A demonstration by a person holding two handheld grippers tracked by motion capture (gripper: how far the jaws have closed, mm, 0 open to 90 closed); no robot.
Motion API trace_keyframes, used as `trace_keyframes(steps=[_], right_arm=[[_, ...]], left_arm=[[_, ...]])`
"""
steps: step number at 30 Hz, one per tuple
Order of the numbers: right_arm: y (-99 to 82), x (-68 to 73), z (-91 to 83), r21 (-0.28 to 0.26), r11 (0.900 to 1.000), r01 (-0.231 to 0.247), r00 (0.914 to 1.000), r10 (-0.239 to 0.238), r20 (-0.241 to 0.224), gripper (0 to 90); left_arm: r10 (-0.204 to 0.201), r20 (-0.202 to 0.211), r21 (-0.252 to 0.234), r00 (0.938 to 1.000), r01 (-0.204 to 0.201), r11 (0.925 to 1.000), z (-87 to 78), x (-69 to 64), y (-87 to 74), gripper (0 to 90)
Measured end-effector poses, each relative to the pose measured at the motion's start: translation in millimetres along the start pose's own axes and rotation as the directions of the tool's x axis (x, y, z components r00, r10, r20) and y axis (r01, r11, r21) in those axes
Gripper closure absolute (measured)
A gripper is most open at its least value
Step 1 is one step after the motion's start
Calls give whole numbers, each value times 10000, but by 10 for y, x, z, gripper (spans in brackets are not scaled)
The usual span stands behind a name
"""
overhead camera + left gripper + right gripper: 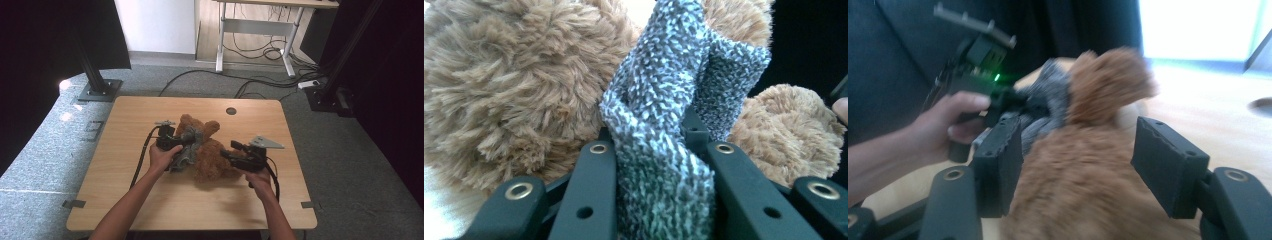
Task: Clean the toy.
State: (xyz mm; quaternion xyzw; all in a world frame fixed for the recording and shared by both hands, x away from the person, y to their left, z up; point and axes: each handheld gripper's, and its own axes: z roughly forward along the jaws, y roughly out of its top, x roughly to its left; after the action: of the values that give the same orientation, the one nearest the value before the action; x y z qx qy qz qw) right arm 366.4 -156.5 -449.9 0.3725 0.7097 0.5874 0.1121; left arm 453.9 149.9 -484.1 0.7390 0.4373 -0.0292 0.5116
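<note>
A brown plush teddy bear [212,160] lies in the middle of the wooden table [150,205], with a grey knitted cloth [186,152] at its left side. My left gripper [192,137] is shut on that grey knit [664,125], which bunches up between its two black jaws against the bear's fur [514,85]. My right gripper [225,152] hovers at the bear's right side, open. In the right gripper view its jaws stand wide on either side of the bear's body [1083,185] without pressing on it. Beyond them are the grey knit [1048,100] and the left gripper [985,70] in its hand.
A round cable hole [230,111] sits near the table's far edge. Black stands [97,85] and loose cables [260,82] lie on the grey floor behind, with a white desk frame [255,30] farther back. Cables trail from both grippers toward the near edge.
</note>
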Motion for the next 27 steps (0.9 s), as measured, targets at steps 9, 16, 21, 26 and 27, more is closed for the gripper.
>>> trace_keyframes(steps=[9, 16, 21, 26, 27], right_arm=[[-56, 81, 606, 2205, 9754, 47, 9966, -228, 794, 237], [-155, 88, 736, 3074, 9478, 849, 9875, -1211, 1009, 426], [-225, 48, 686, 2890, 9503, 1161, 9913, -1290, 258, 649], [-278, 34, 581, 2455, 9591, 1412, 9897, -1307, -586, 735], [-290, 33, 555, 2400, 9600, 1445, 9884, -1286, -805, 743]], left_arm=[[-106, 50, 66, 9999, 106, 9999, -17, 12, -19, 750], [-64, 135, 95, 9999, 63, 9999, -66, 11, -48, 748], [136, 302, -180, 9994, -131, 9998, -222, -12, -20, 746], [169, 570, -783, 9982, -124, 9969, -434, -15, 34, 745], [161, 609, -952, 9980, -102, 9954, -486, -11, 47, 745]])
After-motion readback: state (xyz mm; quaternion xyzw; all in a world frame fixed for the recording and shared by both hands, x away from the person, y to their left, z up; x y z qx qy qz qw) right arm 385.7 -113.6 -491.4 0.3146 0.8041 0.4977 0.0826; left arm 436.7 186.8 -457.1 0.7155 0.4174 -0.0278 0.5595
